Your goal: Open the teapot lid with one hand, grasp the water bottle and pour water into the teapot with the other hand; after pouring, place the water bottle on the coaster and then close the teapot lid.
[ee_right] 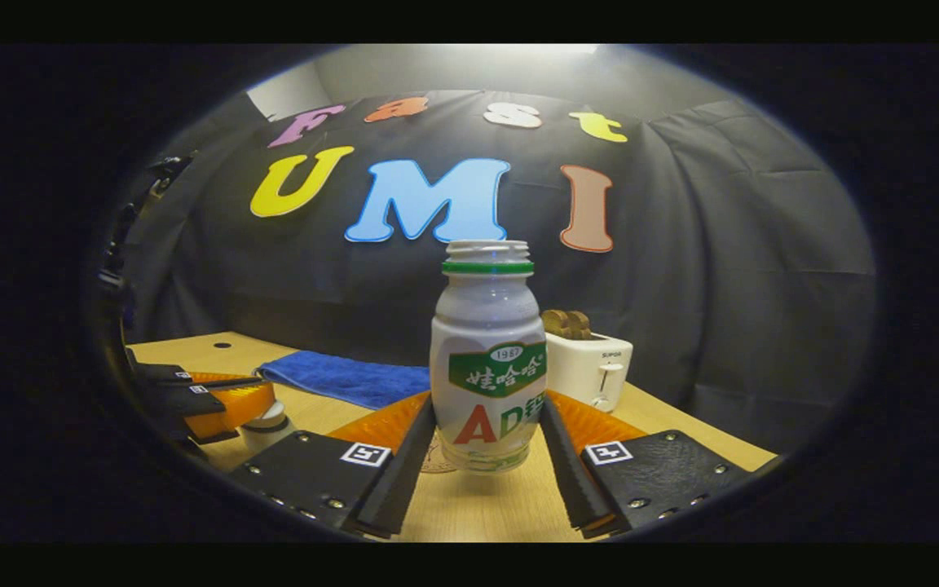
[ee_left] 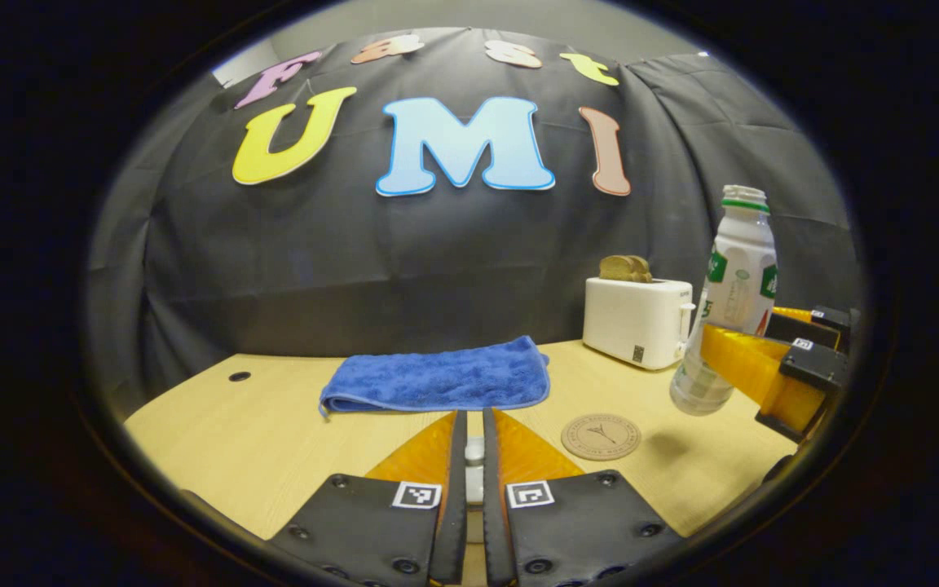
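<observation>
Pale wood makes up the table (ee_left: 257,424); a blue cloth (ee_left: 437,379) is laid at about 12 o'clock from the left gripper (ee_left: 474,465) in the left gripper view, and a white toaster (ee_left: 637,322) with bread in its slots is seen at 2 o'clock; the round cork coaster (ee_left: 601,436) is sat bare on the table at roughly 3 o'clock, just beside the fingers. The left gripper's fingers are drawn nearly together, with a small white knob pinched between them, presumably the teapot lid (ee_left: 474,456); in the right gripper view the same gripper is seen at 9 o'clock, clamped on that knob, with the white teapot (ee_right: 267,425) sat right under it. The water bottle (ee_right: 487,359), uncapped and upright, is squeezed on both sides by the right gripper (ee_right: 486,444) and held up off the table; in the left gripper view it's hung in the air at 3 o'clock, above and a bit past the coaster, its shadow thrown just beside it.
</observation>
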Demonstrator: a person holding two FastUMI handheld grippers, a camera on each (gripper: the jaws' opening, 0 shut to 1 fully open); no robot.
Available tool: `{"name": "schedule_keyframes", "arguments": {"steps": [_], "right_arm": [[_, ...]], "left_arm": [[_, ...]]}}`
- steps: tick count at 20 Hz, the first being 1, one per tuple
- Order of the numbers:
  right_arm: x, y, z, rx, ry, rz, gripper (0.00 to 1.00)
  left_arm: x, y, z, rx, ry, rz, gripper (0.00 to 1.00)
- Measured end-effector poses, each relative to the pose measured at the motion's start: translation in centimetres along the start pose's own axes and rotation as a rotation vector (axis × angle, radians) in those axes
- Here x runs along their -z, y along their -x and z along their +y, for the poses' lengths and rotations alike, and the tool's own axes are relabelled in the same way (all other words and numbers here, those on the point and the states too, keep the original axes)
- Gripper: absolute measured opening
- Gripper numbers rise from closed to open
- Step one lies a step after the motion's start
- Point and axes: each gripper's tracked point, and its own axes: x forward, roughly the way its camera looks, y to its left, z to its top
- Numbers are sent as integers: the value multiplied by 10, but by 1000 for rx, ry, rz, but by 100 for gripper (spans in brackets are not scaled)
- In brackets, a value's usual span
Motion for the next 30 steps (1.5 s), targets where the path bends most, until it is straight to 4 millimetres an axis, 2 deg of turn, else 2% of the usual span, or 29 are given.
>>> {"name": "schedule_keyframes", "arguments": {"steps": [2, 3, 4, 7, 9, 10, 11, 13, 15, 17, 18, 21, 23, 29, 30], "right_arm": [[-1, 0, -2, 5, 0, 0, 72], [-2, 1, -1, 2, -3, 0, 72], [-1, 1, -2, 1, -4, 0, 72], [-2, 2, -2, 0, -2, -2, 72], [-2, 2, -1, -5, -4, -1, 72], [-1, 2, -1, -7, -2, 2, 72], [0, 2, 0, -11, -1, 5, 72], [0, 2, 1, -16, -4, 7, 72], [0, 1, 0, -15, -4, 8, 72], [3, 1, 1, -19, -7, 16, 72], [5, 0, 2, -23, -9, 20, 72], [7, -2, 2, -27, -10, 27, 72], [7, -4, 3, -30, -19, 30, 72], [10, -13, 9, -51, -32, 42, 72], [10, -16, 11, -56, -30, 45, 72]], "left_arm": [[0, -1, -1, -3, 3, -2, 19], [0, -2, 0, -5, 3, 0, 16], [4, -2, 1, -8, 4, 5, 19], [13, -5, 4, -21, 21, 30, 19], [13, -6, 5, -23, 27, 28, 12], [14, -5, 5, -25, 26, 31, 19], [16, -6, 6, -27, 26, 37, 19], [19, -8, 6, -31, 33, 42, 12], [19, -7, 6, -28, 38, 38, 19], [20, -6, 6, -26, 42, 40, 22], [22, -7, 6, -29, 42, 41, 28], [16, -4, 9, -41, 36, 23, 36], [11, -1, 12, -46, 37, 4, 36], [3, 10, 23, -56, 58, -26, 21], [2, 11, 26, -59, 63, -31, 21]]}}
